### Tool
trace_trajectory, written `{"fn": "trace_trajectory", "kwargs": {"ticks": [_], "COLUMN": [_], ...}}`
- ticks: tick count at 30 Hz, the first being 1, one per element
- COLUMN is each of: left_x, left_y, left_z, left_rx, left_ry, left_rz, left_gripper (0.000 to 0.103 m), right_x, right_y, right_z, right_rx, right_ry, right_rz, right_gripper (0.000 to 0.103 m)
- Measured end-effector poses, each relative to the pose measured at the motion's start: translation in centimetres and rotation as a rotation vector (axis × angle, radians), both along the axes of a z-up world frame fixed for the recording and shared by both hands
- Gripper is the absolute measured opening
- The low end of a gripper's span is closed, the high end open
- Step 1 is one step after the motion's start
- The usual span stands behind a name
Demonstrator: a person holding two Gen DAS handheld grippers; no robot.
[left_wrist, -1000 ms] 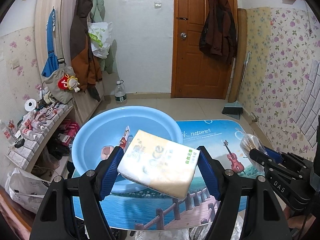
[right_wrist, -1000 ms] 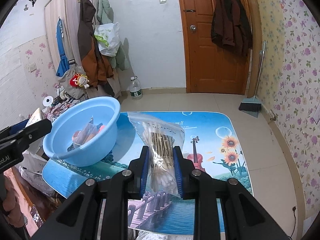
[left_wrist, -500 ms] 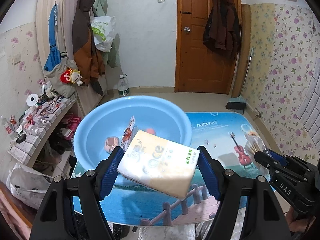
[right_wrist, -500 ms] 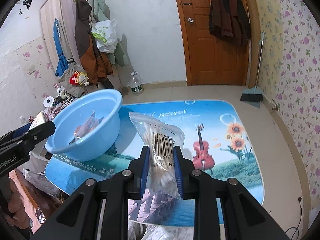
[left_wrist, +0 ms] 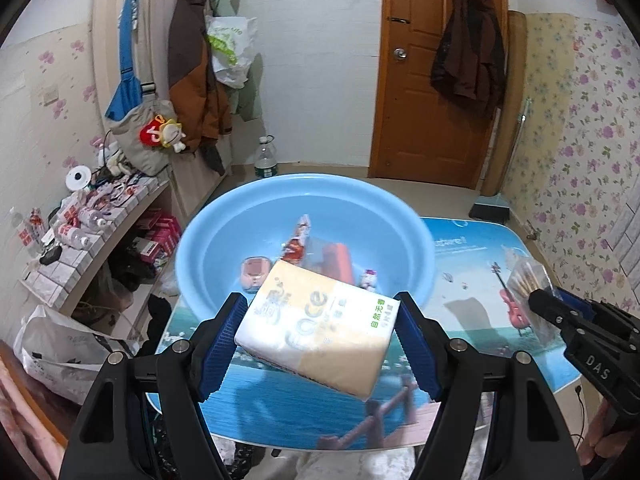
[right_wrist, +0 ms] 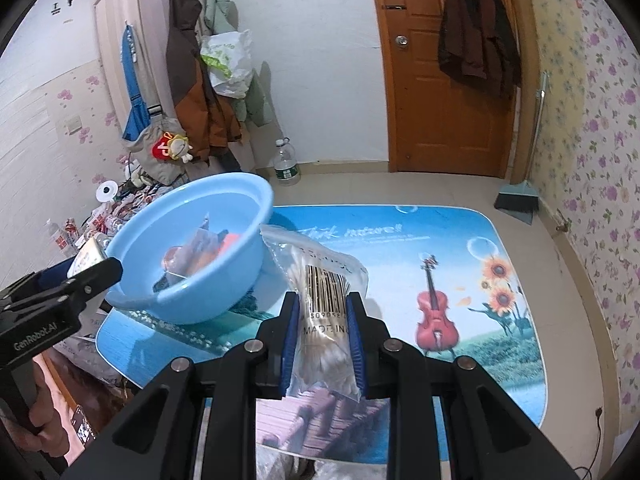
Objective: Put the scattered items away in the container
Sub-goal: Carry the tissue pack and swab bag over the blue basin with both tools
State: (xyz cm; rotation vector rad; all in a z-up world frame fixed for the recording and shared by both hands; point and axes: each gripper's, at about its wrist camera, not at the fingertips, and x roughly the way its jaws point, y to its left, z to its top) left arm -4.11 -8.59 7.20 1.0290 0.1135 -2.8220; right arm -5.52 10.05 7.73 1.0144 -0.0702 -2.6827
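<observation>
My left gripper (left_wrist: 320, 332) is shut on a white and yellow tissue pack (left_wrist: 316, 328), held in the air just in front of the blue basin's (left_wrist: 208, 240) near rim. The basin stands on the left of the picture-printed table and holds several small packets (left_wrist: 296, 244). My right gripper (right_wrist: 322, 320) is shut on a clear bag of cotton swabs (right_wrist: 320, 280) above the table, right of the basin (right_wrist: 240, 256). The right gripper also shows in the left wrist view (left_wrist: 560, 312), and the left gripper in the right wrist view (right_wrist: 92, 276).
The table (right_wrist: 460, 264) has a blue landscape print with a violin. A low shelf with bottles and boxes (left_wrist: 88, 216) stands to the left. A white bag (left_wrist: 60, 352) lies on the floor. A door (left_wrist: 432, 80), a water bottle (left_wrist: 266, 158) and a broom (right_wrist: 520, 196) are beyond.
Both grippers have moved forward and up towards the basin with their loads. The basin now looks nearer and its inside shows more.
</observation>
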Motion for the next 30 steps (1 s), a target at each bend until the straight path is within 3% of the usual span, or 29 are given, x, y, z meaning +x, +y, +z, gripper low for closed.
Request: {"fn": "trace_trajectory", "kwargs": {"ticks": [16, 30], "left_x": [-2.6, -5.1], "left_y": [-6.5, -9.1], "left_z": [-0.4, -0.5], "left_rx": [0.015, 0.012], "left_ry": [-0.004, 0.003], "left_rz": [0.097, 0.113], "left_gripper": [0.072, 0.072], "right_x": [-4.0, -6.1], "right_y": [-7.0, -13.8], "right_z": [1.7, 1.5], "right_rx": [0.004, 0.012], "right_ry": [0.035, 0.034], "right_rz": [0.107, 0.235], "right_gripper": [0.025, 0.025]}}
